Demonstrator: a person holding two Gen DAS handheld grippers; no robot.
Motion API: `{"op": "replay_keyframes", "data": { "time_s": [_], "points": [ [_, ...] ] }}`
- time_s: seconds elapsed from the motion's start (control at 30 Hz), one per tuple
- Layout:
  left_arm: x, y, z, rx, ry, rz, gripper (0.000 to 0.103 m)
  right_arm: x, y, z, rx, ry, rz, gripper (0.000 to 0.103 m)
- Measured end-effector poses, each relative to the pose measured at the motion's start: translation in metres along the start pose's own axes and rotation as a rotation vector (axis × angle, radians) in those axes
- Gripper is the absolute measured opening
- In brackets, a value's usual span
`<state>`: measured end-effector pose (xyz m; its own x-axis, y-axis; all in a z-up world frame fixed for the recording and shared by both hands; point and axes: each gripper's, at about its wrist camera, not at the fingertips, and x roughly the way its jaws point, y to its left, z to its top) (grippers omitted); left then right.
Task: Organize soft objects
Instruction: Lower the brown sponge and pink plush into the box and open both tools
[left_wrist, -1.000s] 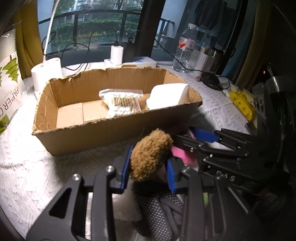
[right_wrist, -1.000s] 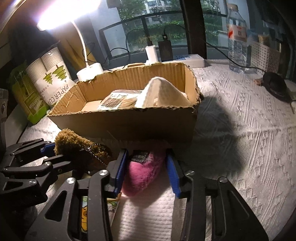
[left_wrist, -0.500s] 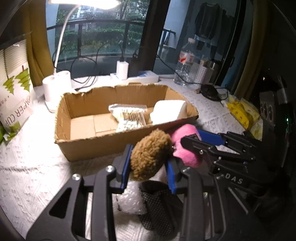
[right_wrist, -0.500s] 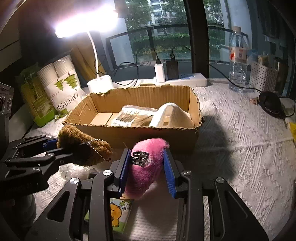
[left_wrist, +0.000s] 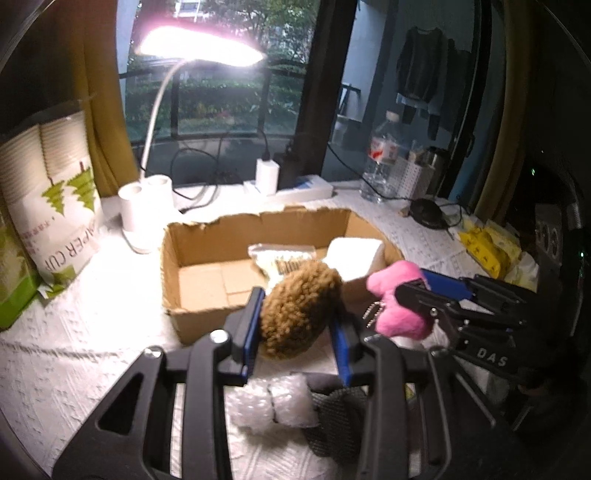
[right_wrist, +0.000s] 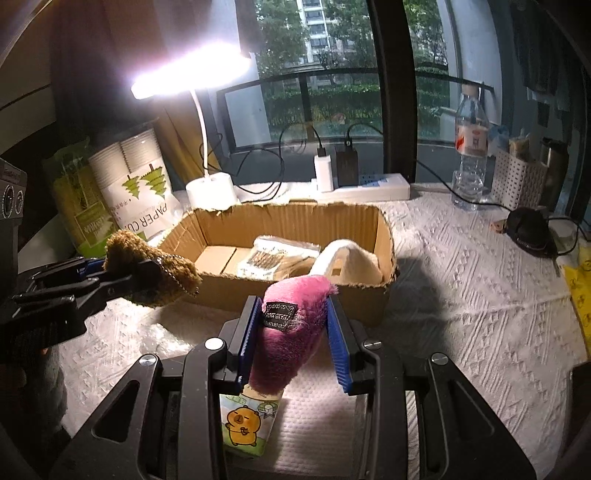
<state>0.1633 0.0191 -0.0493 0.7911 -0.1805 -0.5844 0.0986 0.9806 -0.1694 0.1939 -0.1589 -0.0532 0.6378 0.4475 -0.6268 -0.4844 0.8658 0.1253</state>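
Observation:
My left gripper is shut on a brown fuzzy plush and holds it in the air in front of the cardboard box. My right gripper is shut on a pink plush with a black label, also lifted, just before the box. Each gripper shows in the other view: the pink plush at the right, the brown plush at the left. The box holds a bag of cotton swabs and a white soft pad.
On the white cloth below lie a bubble-wrap roll, a dotted dark glove and a cartoon tissue pack. A lit desk lamp, paper cup packs, a power strip and a water bottle stand behind the box.
Both grippers have risen from the table with their plush toys and now hold them higher, near the box's front wall. The items underneath have come into view.

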Motion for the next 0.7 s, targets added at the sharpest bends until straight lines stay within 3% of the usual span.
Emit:
{"op": "replay_keyframes", "data": {
  "time_s": [0.3, 0.7],
  "points": [
    [-0.01, 0.018, 0.012, -0.004, -0.059, 0.028, 0.034, -0.003, 0.009, 0.014, -0.035, -0.024, 0.01, 0.038],
    [0.004, 0.032, 0.018, -0.016, -0.062, 0.076, 0.034, 0.008, 0.013, 0.028, -0.052, -0.032, 0.037, 0.038]
  ]
}}
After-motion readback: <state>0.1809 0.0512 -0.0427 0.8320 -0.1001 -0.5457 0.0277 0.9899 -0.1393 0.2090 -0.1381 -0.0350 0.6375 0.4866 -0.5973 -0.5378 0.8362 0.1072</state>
